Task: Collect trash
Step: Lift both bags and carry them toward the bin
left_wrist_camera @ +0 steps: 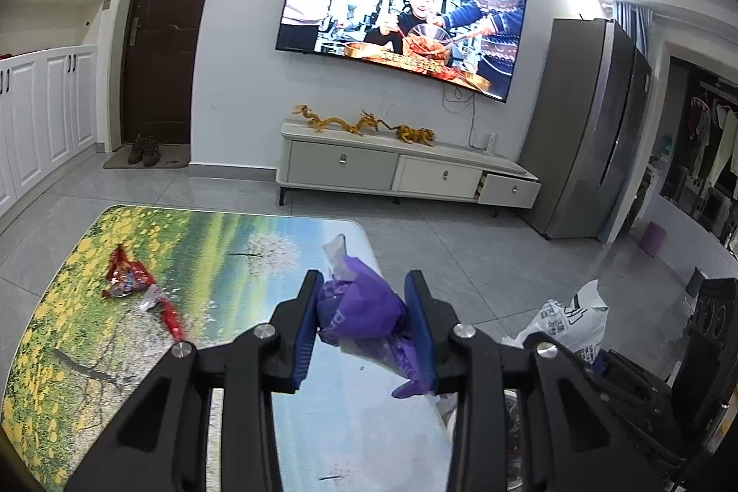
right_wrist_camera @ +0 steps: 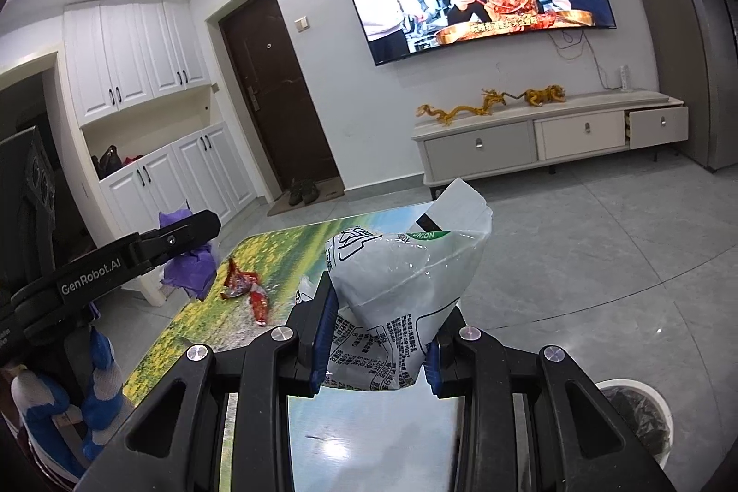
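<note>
2 pieces of trash are in hand, 1 per gripper. The left gripper [left_wrist_camera: 364,307] has its jaws closed narrow on a crumpled purple wrapper [left_wrist_camera: 360,303], lifted clear of the table [left_wrist_camera: 258,234]. The right gripper [right_wrist_camera: 380,335] has its jaws closed narrow on a white plastic bag [right_wrist_camera: 401,275] printed with text, also held above the table surface.

Remaining trash: 2 red wrappers lie on the table's left half, a crumpled one [left_wrist_camera: 127,277] and, just beside it, a twisted one [left_wrist_camera: 168,314] with a clear end. Both are untouched.

Receptacle: a white trash bin [right_wrist_camera: 641,413] with a dark liner stands on the floor to the right of the table, low in the right wrist view. Its opening appears unobstructed.

Step in hand, judged from the layout: transport of the 2 grasped items toward the bin. Collection is roughly half done, since 2 items are held and 2 remain.

Next move calls for:
1. Carry each gripper over the bin opening in turn; the bin looks too narrow for both at once.
2. Widen the jaws only when the item hangs inside the rim. Light film may cling to the pads or drift.
3. Return for the red wrappers.
</note>
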A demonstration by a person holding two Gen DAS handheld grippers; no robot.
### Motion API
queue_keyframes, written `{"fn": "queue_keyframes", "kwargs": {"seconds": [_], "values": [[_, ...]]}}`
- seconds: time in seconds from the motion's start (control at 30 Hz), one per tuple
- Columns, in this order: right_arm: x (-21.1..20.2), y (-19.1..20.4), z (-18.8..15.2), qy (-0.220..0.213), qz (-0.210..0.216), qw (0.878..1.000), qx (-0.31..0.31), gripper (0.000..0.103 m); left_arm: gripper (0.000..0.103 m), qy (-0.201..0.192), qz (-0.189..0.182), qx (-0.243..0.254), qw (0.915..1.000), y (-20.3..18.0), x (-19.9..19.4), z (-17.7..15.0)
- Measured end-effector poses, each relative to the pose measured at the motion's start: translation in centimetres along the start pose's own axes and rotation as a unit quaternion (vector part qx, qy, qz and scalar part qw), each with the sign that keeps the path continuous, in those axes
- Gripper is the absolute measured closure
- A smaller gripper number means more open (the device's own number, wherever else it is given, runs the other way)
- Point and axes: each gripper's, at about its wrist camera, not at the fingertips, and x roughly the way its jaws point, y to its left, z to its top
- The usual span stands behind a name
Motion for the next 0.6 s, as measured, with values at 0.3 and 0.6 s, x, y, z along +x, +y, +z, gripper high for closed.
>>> {"fn": "queue_keyframes", "kwargs": {"seconds": [0.3,0.6], "values": [[-1.8,-3.7,0.5,-0.011,-0.035,0.999,0.014,0.071,0.069,0.016,-0.034,0.021,0.9991,-4.9,2.2,-0.1],[-2.9,-7.6,0.3,-0.011,-0.068,0.998,0.013,0.071,0.069,0.04,-0.063,0.05,0.996,-9.9,4.7,-1.3]]}}
